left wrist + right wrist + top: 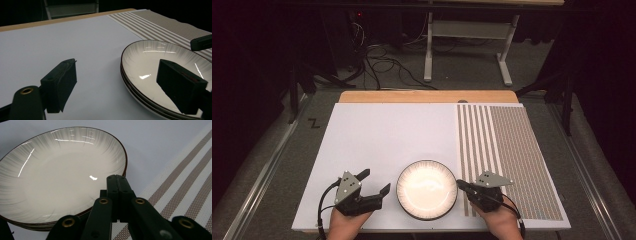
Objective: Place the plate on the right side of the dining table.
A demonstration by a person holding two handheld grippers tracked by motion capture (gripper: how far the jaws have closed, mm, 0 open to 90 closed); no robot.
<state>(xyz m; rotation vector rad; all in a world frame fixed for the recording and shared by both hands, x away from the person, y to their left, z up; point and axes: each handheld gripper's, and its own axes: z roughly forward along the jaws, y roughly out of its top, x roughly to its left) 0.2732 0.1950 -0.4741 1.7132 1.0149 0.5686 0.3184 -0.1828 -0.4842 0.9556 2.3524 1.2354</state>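
Stacked round plates [427,190] flat near table's [377,135] front edge, about midway along it, hollow side up, no long axis; left gripper [374,184] just left of stack, jaws wide apart, nothing held; right gripper [460,185] at stack's right rim, jaws pressed together, empty.

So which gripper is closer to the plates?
Right. The right gripper, jaws shut, is at the right rim of the plates; the left gripper, jaws open, sits slightly off their left rim.
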